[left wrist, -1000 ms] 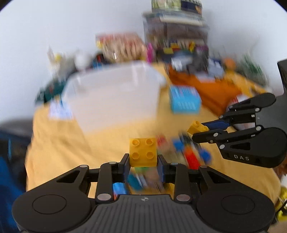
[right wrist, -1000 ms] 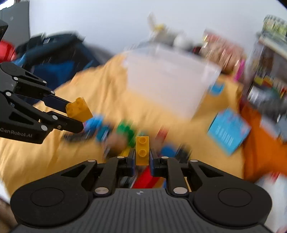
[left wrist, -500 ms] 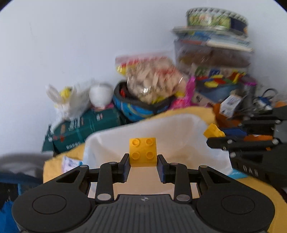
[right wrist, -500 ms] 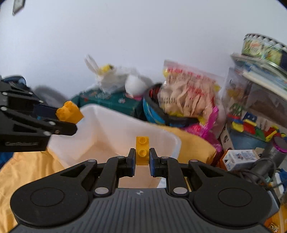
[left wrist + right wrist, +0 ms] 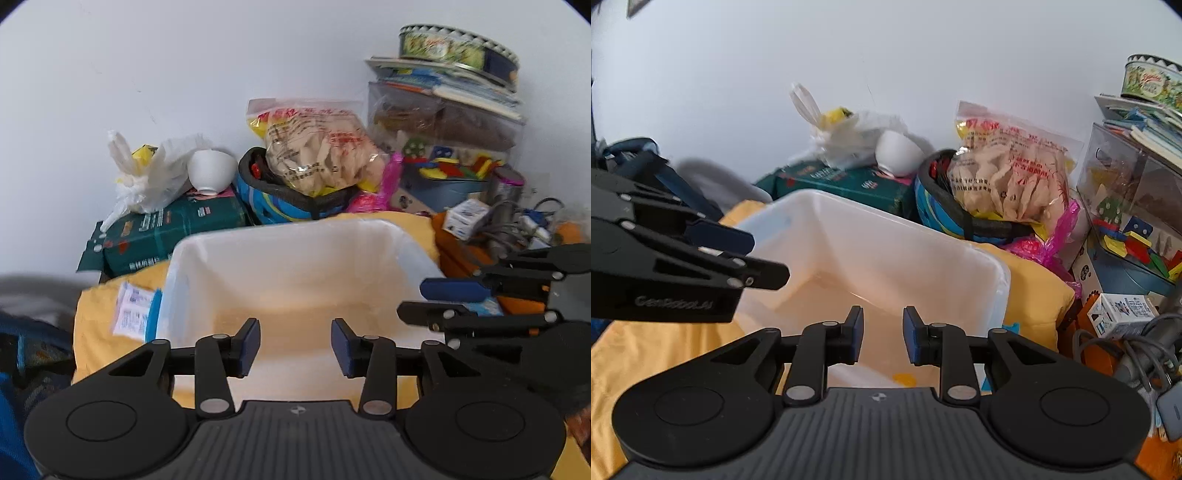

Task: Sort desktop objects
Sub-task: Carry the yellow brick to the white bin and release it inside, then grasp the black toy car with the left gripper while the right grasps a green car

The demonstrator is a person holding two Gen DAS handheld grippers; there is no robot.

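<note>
A white translucent bin (image 5: 295, 227) stands on the yellow cloth right in front of both grippers. My left gripper (image 5: 294, 345) hangs over the bin's near side, its jaws opening with nothing between the blue pads. It shows from the side in the right wrist view, left gripper (image 5: 768, 258), also bare. My right gripper (image 5: 883, 338) is over the bin (image 5: 960, 254) too, jaws opening and nothing held. From the left wrist view the right gripper (image 5: 412, 301) reaches in over the bin's right rim. A small yellow brick (image 5: 904, 378) shows low on the bin floor.
Behind the bin, against the wall: a green box (image 5: 166, 229), a white bowl (image 5: 210, 171), a plastic bag (image 5: 147, 177), a snack bag (image 5: 317, 147) in a blue basket, a clear box of toy blocks (image 5: 1134, 206), a tin (image 5: 458, 48). A small carton (image 5: 1123, 310) and cables lie right.
Both grippers moved from the brick pile to above the white bin. Each held a yellow brick half a second ago; now both sets of jaws have spread and the bricks are gone from them.
</note>
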